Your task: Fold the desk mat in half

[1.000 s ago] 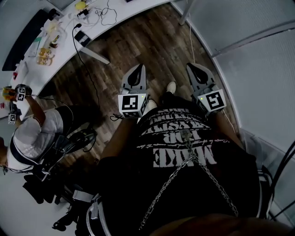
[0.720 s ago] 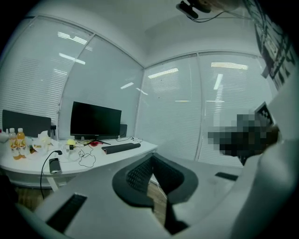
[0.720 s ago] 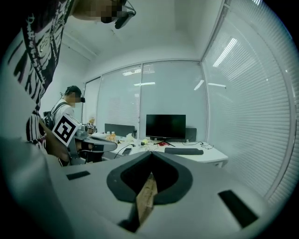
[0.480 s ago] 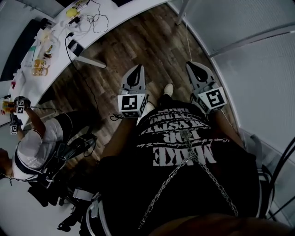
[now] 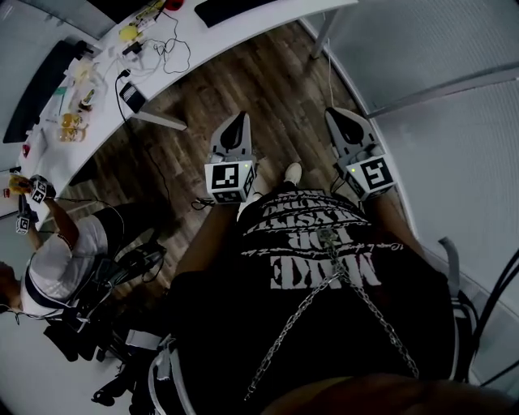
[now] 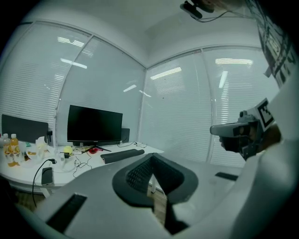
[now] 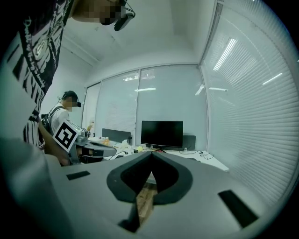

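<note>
A long dark item (image 5: 231,8) lies on the white desk (image 5: 195,44) at the top of the head view; it may be the desk mat, also seen as a dark strip (image 6: 122,155) in front of a monitor. Both grippers hang in front of my torso over the wooden floor, well short of the desk. My left gripper (image 5: 237,128) has its jaws together with nothing in them, its tip (image 6: 152,159) pointing toward the desk. My right gripper (image 5: 341,121) is shut and empty too, its tip (image 7: 151,157) aimed at the same desk.
The desk carries a monitor (image 6: 95,125), cables (image 5: 174,32), a yellow ball (image 5: 127,32) and bottles (image 5: 71,121). Another person (image 5: 57,259) sits at the lower left holding marker-cube grippers (image 5: 36,190). Blind-covered glass walls (image 5: 454,121) close the right side. A desk leg (image 5: 323,32) stands ahead.
More of the desk has come into the head view at the top. Both grippers have shifted slightly up and stay shut. The other person's hands have moved a little lower.
</note>
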Demonstrator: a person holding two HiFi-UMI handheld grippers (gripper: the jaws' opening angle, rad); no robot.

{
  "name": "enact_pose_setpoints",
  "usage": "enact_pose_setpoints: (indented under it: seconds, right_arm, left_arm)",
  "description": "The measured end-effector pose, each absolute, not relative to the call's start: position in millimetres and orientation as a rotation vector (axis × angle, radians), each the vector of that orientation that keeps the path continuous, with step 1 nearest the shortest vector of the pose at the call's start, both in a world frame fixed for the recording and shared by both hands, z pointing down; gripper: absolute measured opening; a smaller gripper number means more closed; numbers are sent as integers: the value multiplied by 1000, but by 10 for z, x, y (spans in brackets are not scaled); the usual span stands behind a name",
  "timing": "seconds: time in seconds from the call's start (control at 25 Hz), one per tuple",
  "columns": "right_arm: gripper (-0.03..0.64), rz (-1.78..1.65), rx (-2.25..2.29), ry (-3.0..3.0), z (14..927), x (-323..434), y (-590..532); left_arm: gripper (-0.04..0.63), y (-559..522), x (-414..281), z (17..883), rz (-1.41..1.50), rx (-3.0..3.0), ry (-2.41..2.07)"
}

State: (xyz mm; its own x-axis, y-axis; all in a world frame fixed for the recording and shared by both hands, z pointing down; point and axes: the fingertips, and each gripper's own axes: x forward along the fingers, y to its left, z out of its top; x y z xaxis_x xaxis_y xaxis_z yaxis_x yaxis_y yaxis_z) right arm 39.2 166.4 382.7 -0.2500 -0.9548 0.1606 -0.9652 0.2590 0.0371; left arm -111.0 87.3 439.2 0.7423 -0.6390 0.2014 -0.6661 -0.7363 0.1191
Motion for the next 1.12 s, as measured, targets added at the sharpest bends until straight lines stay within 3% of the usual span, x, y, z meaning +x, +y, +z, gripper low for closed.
enact_pose_setpoints:
  seconds: [0.44,1.12]
  right_arm:
    - [-3,90,1804,-2450,3917,918,1650]
    - [-3,187,1753,-2454,4053,750,910]
  left_arm:
    - [8,918,-537,4250,232,2827,-1065]
    - [8,207,-857,4371,254,2746,-1150]
